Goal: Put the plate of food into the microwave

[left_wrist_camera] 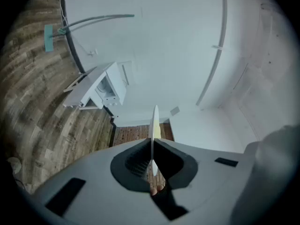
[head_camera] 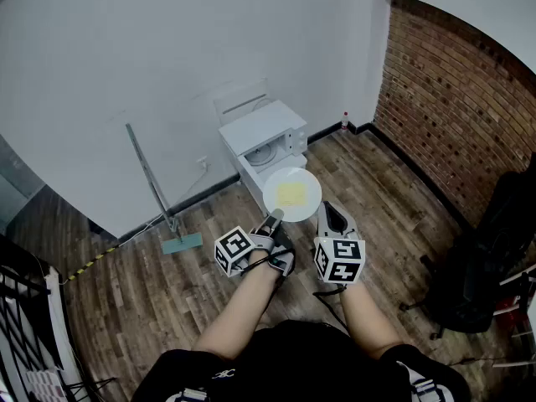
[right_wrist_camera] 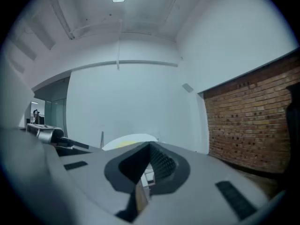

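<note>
Plate (head_camera: 291, 193): rim clamped in left gripper (head_camera: 274, 219); microwave (head_camera: 266, 136) straight ahead, door open.
Right gripper (head_camera: 332, 212): closed, empty, just beside it.

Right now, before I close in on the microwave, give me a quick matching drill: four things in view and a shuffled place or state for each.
1. plate
2. right gripper
3. microwave
4. mop

A. leans on the white wall, head on the floor
B. held by its rim in the left gripper
C. white, ahead of the plate, cavity showing
D. shut on nothing, beside the plate

Pairs: 1-B, 2-D, 3-C, 4-A
</note>
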Tool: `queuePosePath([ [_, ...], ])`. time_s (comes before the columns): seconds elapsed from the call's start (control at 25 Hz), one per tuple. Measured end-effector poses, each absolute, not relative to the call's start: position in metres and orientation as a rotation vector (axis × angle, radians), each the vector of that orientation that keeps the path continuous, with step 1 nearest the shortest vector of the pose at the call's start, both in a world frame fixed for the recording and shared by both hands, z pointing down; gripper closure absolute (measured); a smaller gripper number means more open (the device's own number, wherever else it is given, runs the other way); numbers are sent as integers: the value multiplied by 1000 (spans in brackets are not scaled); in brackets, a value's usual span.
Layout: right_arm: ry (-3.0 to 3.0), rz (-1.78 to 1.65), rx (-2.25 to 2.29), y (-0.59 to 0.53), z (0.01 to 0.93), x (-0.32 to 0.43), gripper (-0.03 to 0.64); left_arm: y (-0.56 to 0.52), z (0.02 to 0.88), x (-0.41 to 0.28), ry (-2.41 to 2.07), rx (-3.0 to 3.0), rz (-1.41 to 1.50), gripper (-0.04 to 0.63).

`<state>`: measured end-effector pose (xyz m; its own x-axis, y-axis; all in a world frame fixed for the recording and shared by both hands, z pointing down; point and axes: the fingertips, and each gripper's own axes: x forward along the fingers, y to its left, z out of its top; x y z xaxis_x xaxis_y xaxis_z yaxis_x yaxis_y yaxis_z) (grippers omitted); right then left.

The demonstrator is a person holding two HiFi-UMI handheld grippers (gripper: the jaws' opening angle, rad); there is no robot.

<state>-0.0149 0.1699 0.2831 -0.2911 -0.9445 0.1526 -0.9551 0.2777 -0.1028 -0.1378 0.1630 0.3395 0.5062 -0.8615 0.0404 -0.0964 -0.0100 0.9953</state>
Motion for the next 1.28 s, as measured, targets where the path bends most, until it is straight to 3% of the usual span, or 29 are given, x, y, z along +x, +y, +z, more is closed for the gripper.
queuePosePath([
  [0.6,-2430,291,1881,179,292,2,604,175,358,-124,-876,1431,-715,583],
  [1.28,-2433,297,1812,177,308,76,604,175,374,-52,-893,1404,-729,581],
])
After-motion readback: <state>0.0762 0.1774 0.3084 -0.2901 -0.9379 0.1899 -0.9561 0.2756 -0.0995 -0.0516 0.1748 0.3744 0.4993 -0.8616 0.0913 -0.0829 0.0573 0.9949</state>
